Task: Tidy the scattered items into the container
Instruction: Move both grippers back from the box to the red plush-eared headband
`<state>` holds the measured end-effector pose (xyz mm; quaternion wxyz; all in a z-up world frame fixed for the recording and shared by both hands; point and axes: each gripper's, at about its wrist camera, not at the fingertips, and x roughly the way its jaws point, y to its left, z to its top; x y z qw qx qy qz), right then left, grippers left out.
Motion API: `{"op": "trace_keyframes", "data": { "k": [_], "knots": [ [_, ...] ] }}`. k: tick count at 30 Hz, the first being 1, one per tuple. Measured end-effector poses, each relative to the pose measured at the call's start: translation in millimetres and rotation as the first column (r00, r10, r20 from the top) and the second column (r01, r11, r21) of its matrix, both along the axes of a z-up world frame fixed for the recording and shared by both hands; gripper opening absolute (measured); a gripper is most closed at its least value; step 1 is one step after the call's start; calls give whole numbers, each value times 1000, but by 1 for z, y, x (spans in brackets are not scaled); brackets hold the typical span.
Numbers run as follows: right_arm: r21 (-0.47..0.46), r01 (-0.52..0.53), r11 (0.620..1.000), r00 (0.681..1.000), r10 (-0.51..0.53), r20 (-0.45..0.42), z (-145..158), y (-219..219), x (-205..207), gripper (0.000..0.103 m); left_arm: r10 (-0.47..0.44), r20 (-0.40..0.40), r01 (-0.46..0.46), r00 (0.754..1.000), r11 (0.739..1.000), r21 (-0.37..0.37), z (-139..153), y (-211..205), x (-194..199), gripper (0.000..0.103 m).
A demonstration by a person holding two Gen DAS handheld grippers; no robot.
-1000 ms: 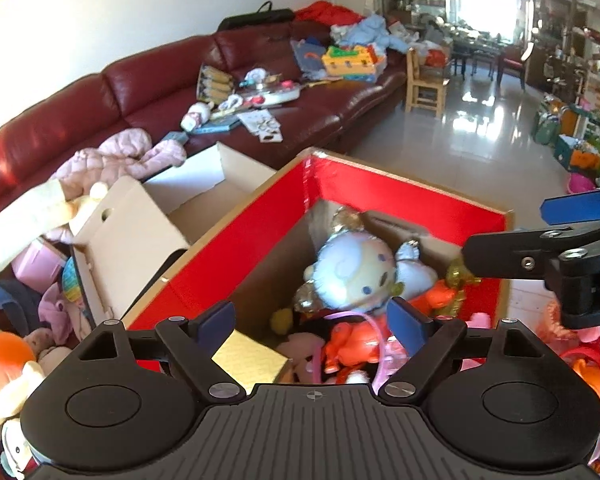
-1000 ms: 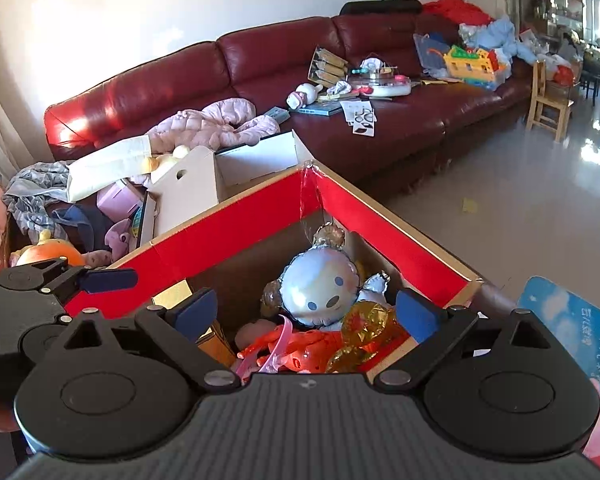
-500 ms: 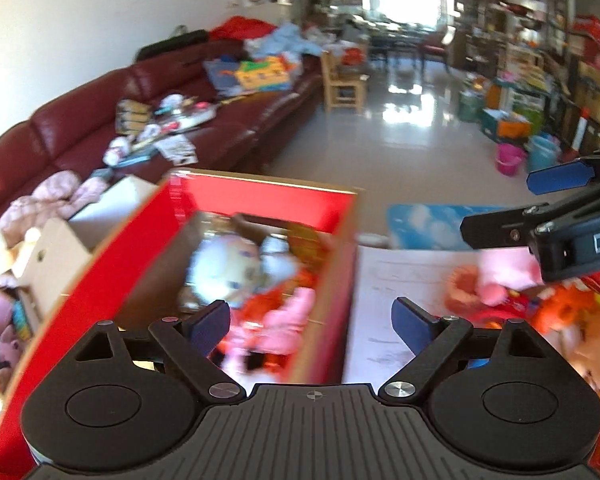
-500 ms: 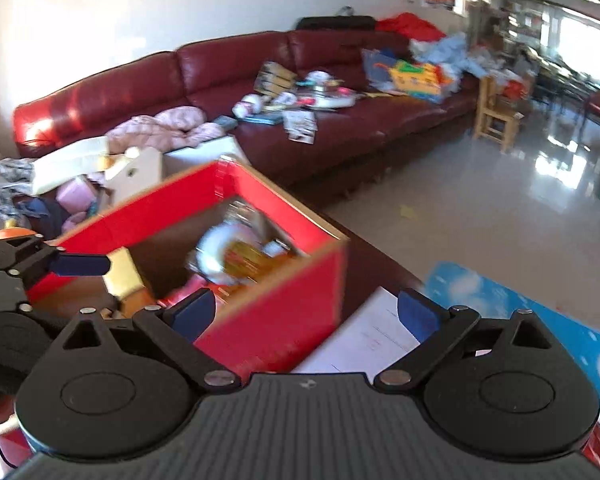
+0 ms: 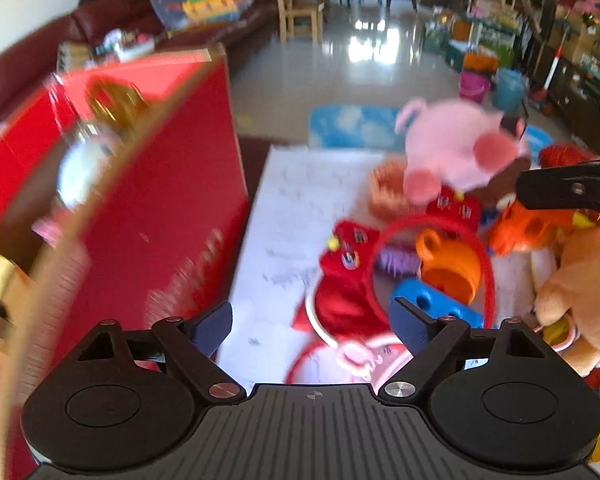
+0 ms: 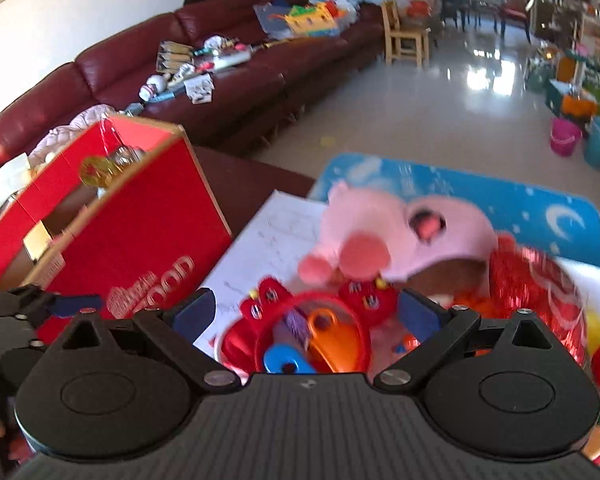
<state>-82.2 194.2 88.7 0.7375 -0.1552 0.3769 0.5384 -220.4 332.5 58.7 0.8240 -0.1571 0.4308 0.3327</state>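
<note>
Cluttered living room, white sheet (image 5: 300, 216) under toy pile. My left tool (image 5: 311, 326) and right tool (image 6: 306, 314) gape wide, empty, facing red headband (image 5: 432, 226); red box (image 6: 140, 240) beside for drop-offs.

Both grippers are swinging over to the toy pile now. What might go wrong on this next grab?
The red hoop rings the orange cup and blue piece, so one grab may drag all three. Both open grippers, left and right, aim at that cluster and may collide. Motion blur makes aiming uncertain.
</note>
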Motion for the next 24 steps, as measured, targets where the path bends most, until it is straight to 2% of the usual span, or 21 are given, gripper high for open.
{"op": "trace_keyframes", "data": {
  "k": [5, 12, 20, 24],
  "knots": [
    [-51, 24, 998, 999, -27, -44, -30, 2, 6, 98, 12, -40, -14, 999, 999, -47, -38, 7, 22, 89],
    [-103, 52, 993, 996, -59, -66, -61, 17, 10, 94, 25, -54, -33, 998, 988, -151, -71, 21, 40, 78],
    [-146, 147, 978, 983, -161, -88, -93, 35, 25, 77, 59, -48, -67, 997, 980, -188, -88, 32, 52, 72],
    [-162, 168, 972, 978, -185, -96, -104, 43, 32, 68, 25, -61, -34, 998, 988, -150, -89, 28, 54, 69]
  ]
}}
